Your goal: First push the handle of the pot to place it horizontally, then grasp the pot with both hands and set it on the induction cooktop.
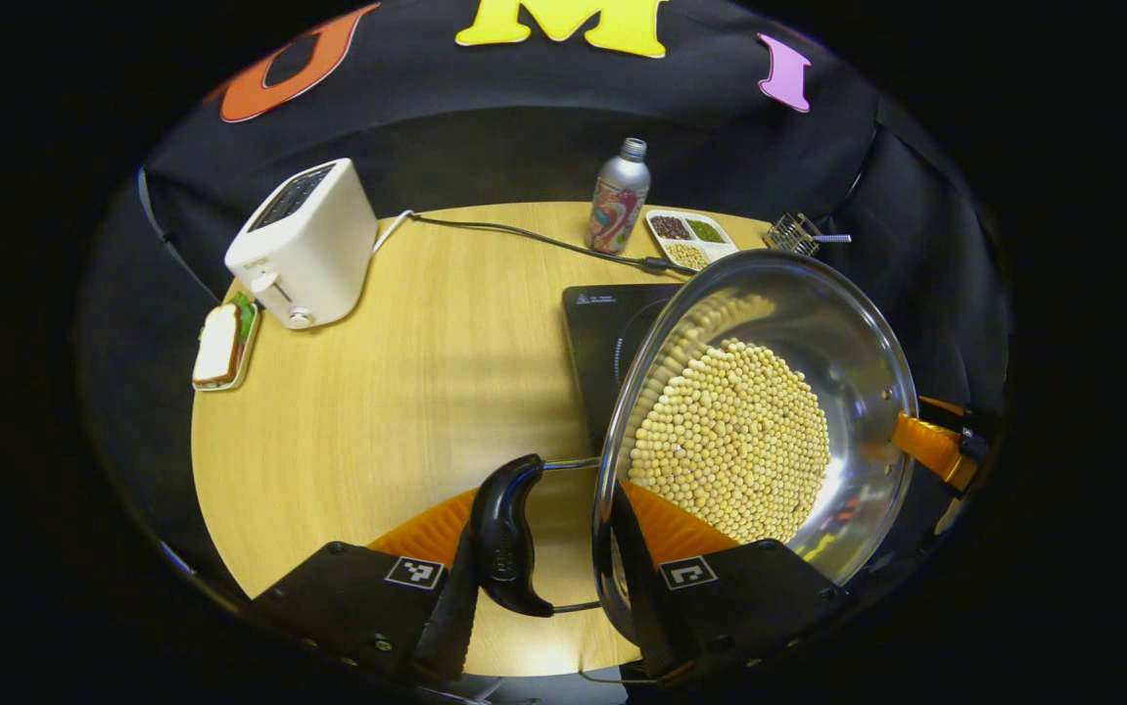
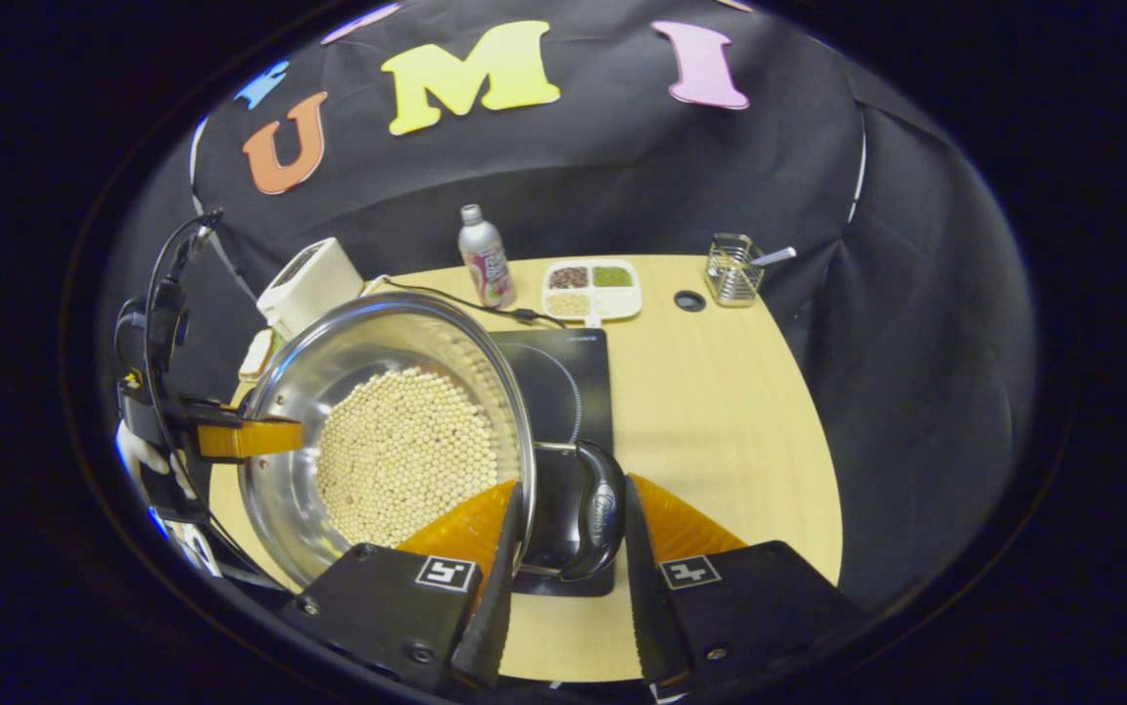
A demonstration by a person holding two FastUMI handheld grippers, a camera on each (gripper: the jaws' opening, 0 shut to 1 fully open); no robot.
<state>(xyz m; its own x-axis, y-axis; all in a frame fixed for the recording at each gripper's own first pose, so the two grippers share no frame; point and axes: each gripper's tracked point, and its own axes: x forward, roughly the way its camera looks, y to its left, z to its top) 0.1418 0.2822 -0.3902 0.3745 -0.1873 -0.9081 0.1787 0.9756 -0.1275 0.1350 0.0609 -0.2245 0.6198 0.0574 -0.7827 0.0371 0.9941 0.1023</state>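
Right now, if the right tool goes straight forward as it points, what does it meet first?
The pot's black handle already sits between the right tool fingers; beyond lies the induction cooktop, probably lower.

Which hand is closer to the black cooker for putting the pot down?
Right, probably. The right hand-held gripper grips a pot handle over the cooktop; the left hand-held gripper hangs over bare table.

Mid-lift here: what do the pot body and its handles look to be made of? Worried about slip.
The pot looks like polished stainless steel: its wall mirrors the beans and booth. The handle in the left gripper's jaws looks like glossy black plastic on a wire loop, so probably smooth; the handle at the right gripper looks the same.
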